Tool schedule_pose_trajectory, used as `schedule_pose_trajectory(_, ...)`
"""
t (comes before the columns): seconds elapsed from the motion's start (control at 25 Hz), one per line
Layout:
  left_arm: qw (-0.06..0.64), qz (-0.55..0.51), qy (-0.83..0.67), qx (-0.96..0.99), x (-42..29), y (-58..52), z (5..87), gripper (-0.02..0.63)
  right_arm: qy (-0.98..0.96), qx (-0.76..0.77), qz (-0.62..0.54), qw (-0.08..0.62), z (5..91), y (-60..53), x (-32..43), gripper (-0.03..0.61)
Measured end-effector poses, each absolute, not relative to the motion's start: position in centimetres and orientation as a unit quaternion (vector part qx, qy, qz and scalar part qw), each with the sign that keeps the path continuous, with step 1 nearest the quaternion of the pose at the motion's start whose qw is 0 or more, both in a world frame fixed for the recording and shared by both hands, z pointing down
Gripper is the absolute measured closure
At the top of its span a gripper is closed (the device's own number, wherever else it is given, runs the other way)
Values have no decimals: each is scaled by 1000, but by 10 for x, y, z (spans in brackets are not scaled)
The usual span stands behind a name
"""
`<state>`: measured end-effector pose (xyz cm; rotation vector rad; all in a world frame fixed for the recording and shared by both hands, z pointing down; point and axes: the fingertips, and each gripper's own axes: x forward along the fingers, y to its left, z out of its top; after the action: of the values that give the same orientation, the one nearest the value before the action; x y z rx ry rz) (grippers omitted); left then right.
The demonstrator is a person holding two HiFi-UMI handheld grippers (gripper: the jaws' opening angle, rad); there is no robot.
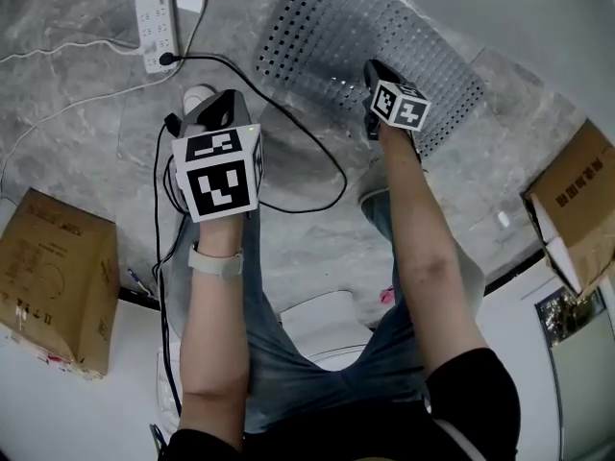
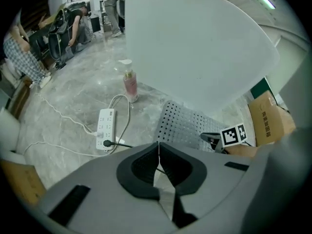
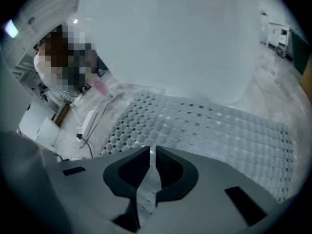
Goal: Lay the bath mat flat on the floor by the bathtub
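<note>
With the bath mat (image 1: 384, 36) lying seemingly flat on the floor (image 1: 86, 133) beside the bathtub (image 2: 195, 48), the left claw (image 2: 157, 143) is closed and empty, and the right claw (image 3: 151, 150), barely parted above the mat, grips nothing.

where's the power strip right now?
Head view, upper left: the power strip lies on the floor, left of the bath mat.

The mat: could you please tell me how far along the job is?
Done: mat lies flat on floor beside tub. In hand: seemingly nothing; left gripper shut and empty, right gripper barely ajar above mat's near edge. Left: probably just withdrawing both.
</note>
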<state>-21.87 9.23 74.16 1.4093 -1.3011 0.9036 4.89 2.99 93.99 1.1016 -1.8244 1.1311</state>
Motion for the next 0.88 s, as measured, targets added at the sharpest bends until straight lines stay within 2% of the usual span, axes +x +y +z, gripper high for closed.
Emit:
schedule_pose_trajectory(0.2,515,363,-547,550,-255,83,739,589,-748,337,456,345,947,37,-78,531)
schedule_pose_trajectory(0.36,513,368,-543,554,-275,70,736,591,-762,273,467,357,959,54,-141,534)
schedule_pose_trajectory(0.88,509,344,-554,562,-321,27,728,590,-697,290,444,483,1026,63,-169,553)
